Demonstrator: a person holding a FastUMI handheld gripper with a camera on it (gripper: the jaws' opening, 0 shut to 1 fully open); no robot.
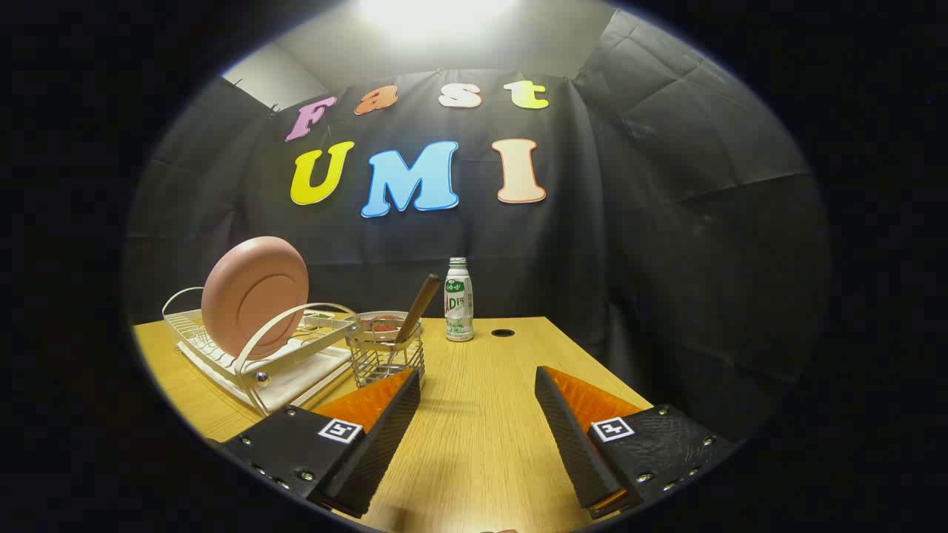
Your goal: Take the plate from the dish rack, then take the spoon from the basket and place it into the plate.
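The tongs (478, 377) hover low over the wooden table (481, 444), fingers spread wide with bare tabletop between them and nothing held. The pink plate (254, 296) stands on edge, tilted, in the white wire dish rack (244, 355) near the table's far left corner, well beyond and to the left of the left finger (385, 422). The wire basket (385, 355) sits just ahead of that finger's tip, beside the rack's right end; the spoon (418, 307) leans in it, its brown handle angled up to the right. A bottle (458, 300) stands near the far edge, beyond the gap between the fingers.

Likely hazards: the basket lies close beside the path to the rack, so a leftward swing could knock it or the spoon's handle. The plate's smooth rim offers a thin hold; a shallow pinch could let it slip or catch on the rack's wire hoops.
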